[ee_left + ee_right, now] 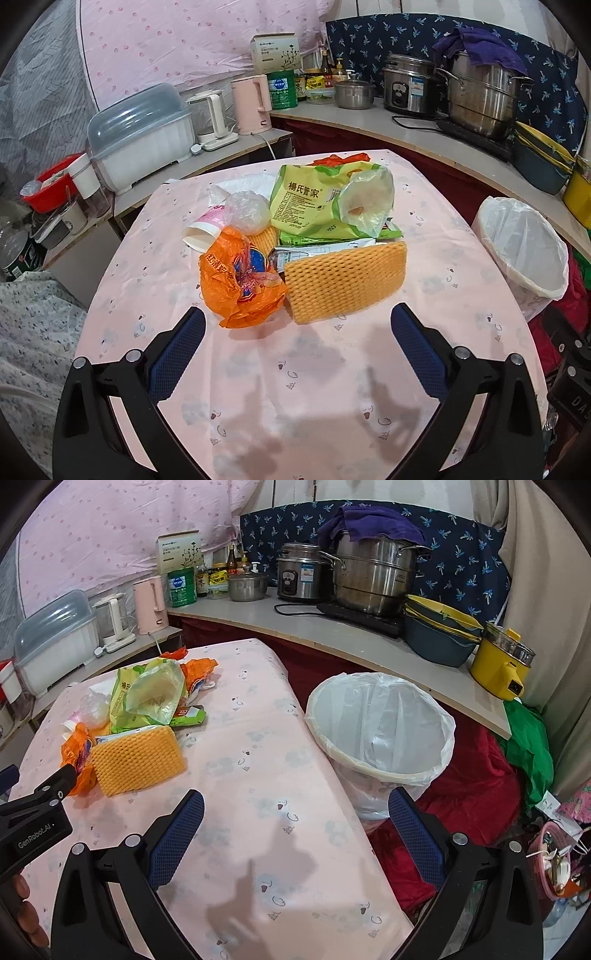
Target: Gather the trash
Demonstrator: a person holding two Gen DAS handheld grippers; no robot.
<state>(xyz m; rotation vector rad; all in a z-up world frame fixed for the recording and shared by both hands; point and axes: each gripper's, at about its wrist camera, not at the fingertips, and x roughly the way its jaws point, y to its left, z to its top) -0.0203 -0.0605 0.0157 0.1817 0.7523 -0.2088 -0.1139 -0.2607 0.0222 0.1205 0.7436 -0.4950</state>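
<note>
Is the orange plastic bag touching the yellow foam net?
Touching. In the left wrist view, the orange plastic bag presses against the left edge of the yellow foam net, with no tablecloth showing between them.

My left gripper [297,325] is wide open, blue pads [177,354] spread, nothing between them, hovering level over the near side and pointing far. My right gripper [295,806] is equally wide open and empty, off to the right of it. In the right wrist view the left gripper's black finger shows at far left, with fingertips of my hand [22,915] gripping below.
</note>
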